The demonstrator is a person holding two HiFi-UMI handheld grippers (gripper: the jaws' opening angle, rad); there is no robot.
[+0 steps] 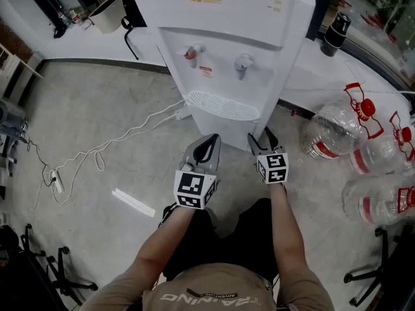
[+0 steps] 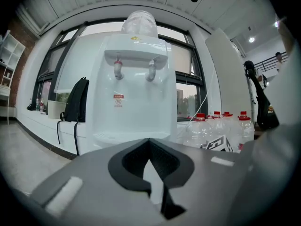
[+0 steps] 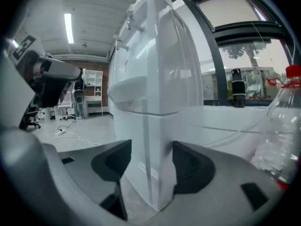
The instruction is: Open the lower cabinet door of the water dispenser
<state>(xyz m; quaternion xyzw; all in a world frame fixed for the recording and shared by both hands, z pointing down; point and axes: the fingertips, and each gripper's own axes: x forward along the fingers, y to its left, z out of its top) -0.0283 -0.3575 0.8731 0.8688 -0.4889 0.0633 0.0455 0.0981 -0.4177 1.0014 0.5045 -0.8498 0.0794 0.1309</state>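
Left gripper [image 1: 209, 141] is pinched shut and empty, hanging low in front of the dispenser. Right gripper [image 3: 149, 160] is spread wide and holds nothing; the bottom corner of the cabinet sits between the jaws without touching them. The lower cabinet door [image 3: 133, 138] is just ahead, under the drip tray, near the floor. It looks like a thin, stiff, smooth plastic panel: light, hinged and slippery. Best hold is probably its free vertical edge near that corner. Water dispenser [image 1: 227, 24] may slide if yanked. Empty water bottles [image 1: 337, 131] lie beyond, to the right.
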